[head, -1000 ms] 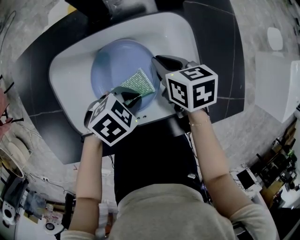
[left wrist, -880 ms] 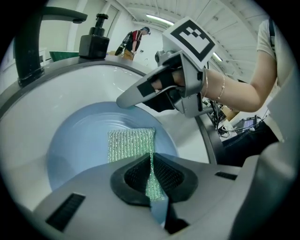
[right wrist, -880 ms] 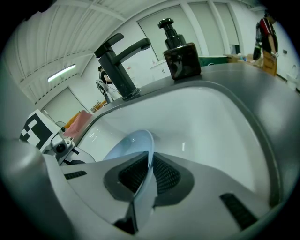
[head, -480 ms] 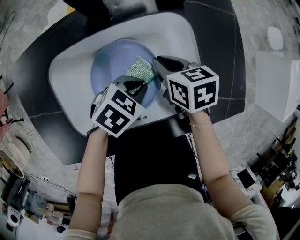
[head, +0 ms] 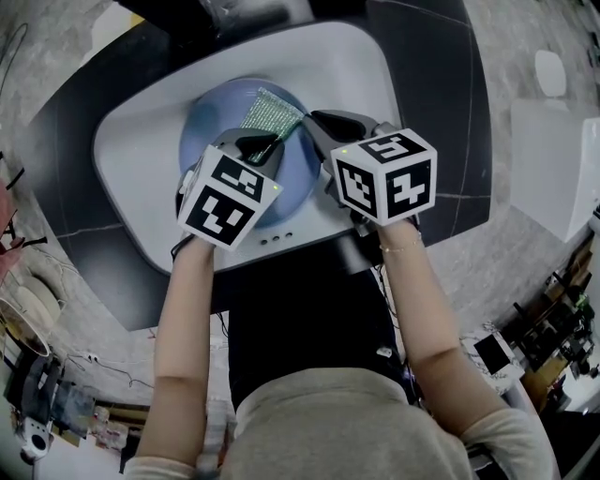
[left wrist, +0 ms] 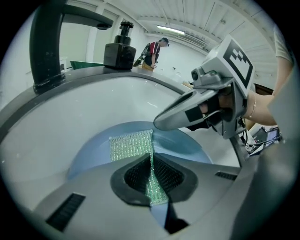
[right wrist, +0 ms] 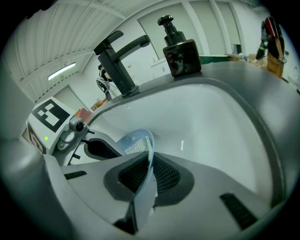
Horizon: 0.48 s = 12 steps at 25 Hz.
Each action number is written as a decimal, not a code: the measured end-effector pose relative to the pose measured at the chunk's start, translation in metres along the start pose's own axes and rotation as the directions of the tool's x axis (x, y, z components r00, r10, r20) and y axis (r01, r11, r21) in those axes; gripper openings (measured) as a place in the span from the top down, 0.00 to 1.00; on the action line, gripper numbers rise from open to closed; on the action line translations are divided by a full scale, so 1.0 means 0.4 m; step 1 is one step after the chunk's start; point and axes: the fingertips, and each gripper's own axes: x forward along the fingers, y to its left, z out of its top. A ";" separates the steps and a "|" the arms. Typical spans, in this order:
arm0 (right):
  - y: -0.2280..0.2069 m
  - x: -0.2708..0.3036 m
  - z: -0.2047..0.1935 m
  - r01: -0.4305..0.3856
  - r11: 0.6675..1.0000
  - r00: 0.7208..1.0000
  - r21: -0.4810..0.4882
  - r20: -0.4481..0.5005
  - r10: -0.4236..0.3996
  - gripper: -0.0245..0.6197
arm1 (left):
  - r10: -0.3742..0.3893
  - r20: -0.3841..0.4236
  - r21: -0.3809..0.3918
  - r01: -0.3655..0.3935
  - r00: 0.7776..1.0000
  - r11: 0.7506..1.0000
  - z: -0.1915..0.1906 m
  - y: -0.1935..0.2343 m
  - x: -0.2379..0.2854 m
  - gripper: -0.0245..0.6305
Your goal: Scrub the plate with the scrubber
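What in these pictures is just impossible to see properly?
- Head view: the near half of the plate is hidden under the left gripper.
- Head view: the faucet is cut off by the top edge.
- Right gripper view: the plate stands almost edge-on in the right gripper, so dirt on its face cannot be seen.
- Left gripper view: the underside of the scrubber faces away.

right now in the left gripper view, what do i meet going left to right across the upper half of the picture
faucet → soap dispenser → right gripper
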 end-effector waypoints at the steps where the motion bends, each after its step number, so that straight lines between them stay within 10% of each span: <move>1: -0.001 0.001 -0.002 0.001 1.000 1.000 -0.003 -0.004 -0.001 0.90 | 0.003 0.003 -0.008 -0.003 1.000 1.000 0.000 0.006 0.002 0.91; 12: -0.008 0.004 -0.013 -0.001 1.000 1.000 0.000 -0.019 0.001 0.89 | 0.049 -0.009 -0.048 -0.050 0.999 0.998 -0.019 0.076 0.001 0.91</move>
